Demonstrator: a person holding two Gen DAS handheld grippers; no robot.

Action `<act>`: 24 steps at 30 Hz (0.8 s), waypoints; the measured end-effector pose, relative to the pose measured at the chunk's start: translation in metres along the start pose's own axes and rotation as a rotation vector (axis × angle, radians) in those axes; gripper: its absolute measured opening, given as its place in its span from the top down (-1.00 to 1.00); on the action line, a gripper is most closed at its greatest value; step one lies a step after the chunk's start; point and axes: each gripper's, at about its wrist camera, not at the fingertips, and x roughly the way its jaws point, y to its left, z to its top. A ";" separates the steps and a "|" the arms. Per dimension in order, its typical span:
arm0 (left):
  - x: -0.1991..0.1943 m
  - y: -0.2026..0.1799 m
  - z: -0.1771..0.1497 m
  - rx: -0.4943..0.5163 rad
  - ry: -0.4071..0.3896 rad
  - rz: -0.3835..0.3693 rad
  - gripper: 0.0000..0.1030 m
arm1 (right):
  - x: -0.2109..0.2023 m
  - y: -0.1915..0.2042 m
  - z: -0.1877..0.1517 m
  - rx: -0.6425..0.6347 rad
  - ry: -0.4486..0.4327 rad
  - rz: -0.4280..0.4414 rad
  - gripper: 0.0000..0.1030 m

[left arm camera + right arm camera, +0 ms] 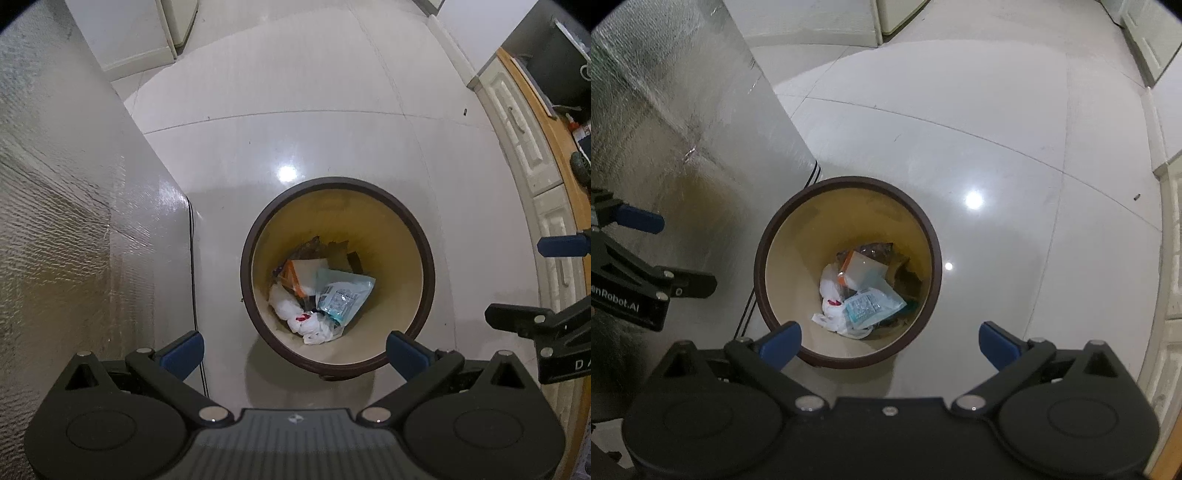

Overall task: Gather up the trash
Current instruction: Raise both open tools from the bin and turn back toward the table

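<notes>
Glossy pale tiled floor [332, 110]; silver textured panel [74, 221] at left, cream cabinets [524, 147] at right. Round brown-rimmed bin [337, 206] upright, mouth upward, holding trash [343, 295]. Left gripper [295, 350] and right gripper [890, 343] above, spread wide, empty.

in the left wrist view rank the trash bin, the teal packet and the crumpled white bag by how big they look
1. trash bin, by far the largest; it holds the other two.
2. and 3. teal packet and crumpled white bag look about alike. The packet partly overlaps the bag, so I won't rank them.
</notes>
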 end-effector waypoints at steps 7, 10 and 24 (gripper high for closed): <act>-0.019 0.001 -0.007 -0.022 -0.030 0.012 -1.00 | -0.019 -0.002 -0.005 0.038 -0.034 -0.009 -1.00; -0.029 0.000 -0.011 -0.031 -0.045 0.010 -1.00 | -0.028 -0.004 -0.009 0.060 -0.052 -0.014 -1.00; -0.090 -0.004 -0.033 -0.089 -0.202 0.014 -1.00 | -0.096 -0.003 -0.030 0.131 -0.241 -0.021 -1.00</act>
